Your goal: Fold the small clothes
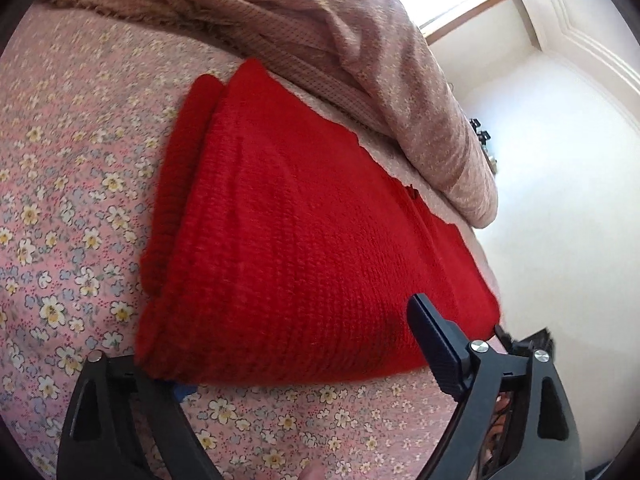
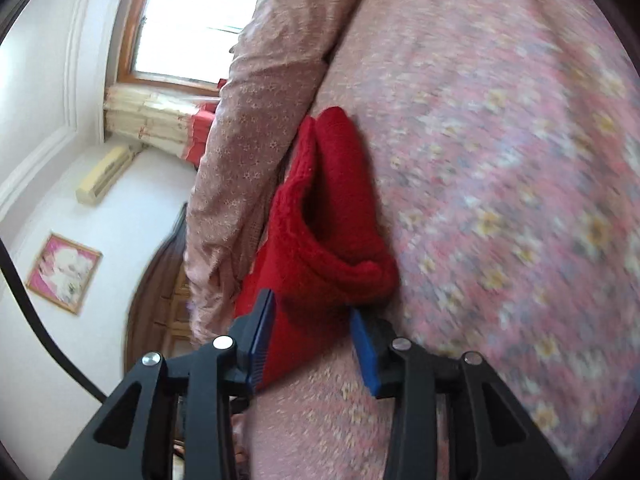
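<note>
A folded red knit garment [image 1: 304, 216] lies on the flowered pink bed sheet [image 1: 68, 208]. My left gripper [image 1: 288, 344] stands open at the garment's near edge. Its right finger [image 1: 432, 340] rests over the knit, and its left finger is partly hidden under the edge. In the right wrist view the same red garment [image 2: 320, 216] lies doubled, with a thick fold at one end. My right gripper [image 2: 312, 312] is shut on that end, its blue pads [image 2: 260, 340] pressing the knit from both sides.
A bunched pinkish-brown blanket [image 1: 360, 64] lies along the garment's far side, also seen as the blanket [image 2: 256, 112] beside it. Beyond it are a white wall, a window [image 2: 200, 20], an air conditioner [image 2: 104, 176] and a framed picture [image 2: 64, 272]. The bed sheet [image 2: 500, 200] spreads to the right.
</note>
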`<action>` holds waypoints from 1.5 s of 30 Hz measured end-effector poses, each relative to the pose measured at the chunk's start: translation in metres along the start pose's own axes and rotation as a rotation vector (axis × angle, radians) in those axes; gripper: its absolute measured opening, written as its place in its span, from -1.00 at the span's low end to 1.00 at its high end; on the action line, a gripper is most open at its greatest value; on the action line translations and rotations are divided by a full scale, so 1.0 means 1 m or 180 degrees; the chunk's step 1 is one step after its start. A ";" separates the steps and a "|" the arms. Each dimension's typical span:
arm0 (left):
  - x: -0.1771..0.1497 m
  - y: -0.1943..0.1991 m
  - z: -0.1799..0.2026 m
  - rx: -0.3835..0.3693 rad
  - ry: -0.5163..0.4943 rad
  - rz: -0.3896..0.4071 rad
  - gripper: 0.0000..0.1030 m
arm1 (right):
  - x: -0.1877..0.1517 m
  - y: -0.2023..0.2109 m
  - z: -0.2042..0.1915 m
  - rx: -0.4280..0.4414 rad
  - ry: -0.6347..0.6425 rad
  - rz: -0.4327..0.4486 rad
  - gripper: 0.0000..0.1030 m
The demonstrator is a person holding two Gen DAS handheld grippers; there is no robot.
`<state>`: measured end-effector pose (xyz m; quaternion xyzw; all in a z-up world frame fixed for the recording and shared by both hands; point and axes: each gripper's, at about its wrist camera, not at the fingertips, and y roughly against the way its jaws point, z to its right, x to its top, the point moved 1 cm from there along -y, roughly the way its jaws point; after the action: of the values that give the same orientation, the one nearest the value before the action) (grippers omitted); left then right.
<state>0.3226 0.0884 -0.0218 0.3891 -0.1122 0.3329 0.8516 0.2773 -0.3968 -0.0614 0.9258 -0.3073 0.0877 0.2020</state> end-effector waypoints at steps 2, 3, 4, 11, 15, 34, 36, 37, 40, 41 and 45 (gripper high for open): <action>0.002 -0.004 0.005 0.0010 -0.0055 -0.0028 0.70 | 0.000 -0.008 -0.008 -0.0135 0.0142 0.0002 -0.23; 0.003 -0.006 0.005 -0.0011 -0.0051 -0.0036 0.71 | 0.000 -0.013 -0.010 -0.0206 0.0163 -0.0007 -0.23; 0.005 -0.007 0.006 -0.0026 -0.0042 -0.0043 0.71 | 0.001 -0.014 -0.011 -0.0248 0.0149 -0.0012 -0.23; -0.003 -0.003 0.003 -0.0080 -0.0208 0.0007 0.71 | -0.012 0.006 -0.010 -0.0520 -0.0268 0.0047 -0.21; -0.005 -0.006 0.006 -0.0078 -0.0255 0.0018 0.71 | -0.010 0.026 0.014 -0.0320 -0.0977 0.0302 -0.21; -0.008 0.008 -0.007 -0.0165 -0.0249 0.0067 0.71 | 0.004 0.013 -0.011 -0.0479 -0.0546 0.0037 0.54; -0.010 0.010 -0.004 -0.0168 -0.0254 0.0075 0.71 | 0.009 0.001 -0.014 -0.0528 -0.0424 -0.0034 0.54; -0.010 0.011 -0.004 -0.0170 -0.0255 0.0079 0.71 | 0.011 -0.005 -0.017 -0.0567 -0.0374 -0.0028 0.55; -0.014 0.011 -0.001 -0.0174 -0.0256 0.0084 0.71 | 0.022 -0.025 -0.025 -0.0589 -0.0315 0.0077 0.61; -0.014 0.011 -0.001 -0.0176 -0.0256 0.0086 0.71 | 0.025 -0.031 -0.027 -0.0553 -0.0317 0.0123 0.62; -0.014 0.013 0.001 -0.0181 -0.0261 0.0102 0.71 | 0.031 -0.049 -0.030 -0.0435 -0.0271 0.0240 0.59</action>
<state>0.3031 0.0871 -0.0200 0.3762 -0.1627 0.3269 0.8516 0.3305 -0.3644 -0.0417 0.9005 -0.3556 0.0346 0.2480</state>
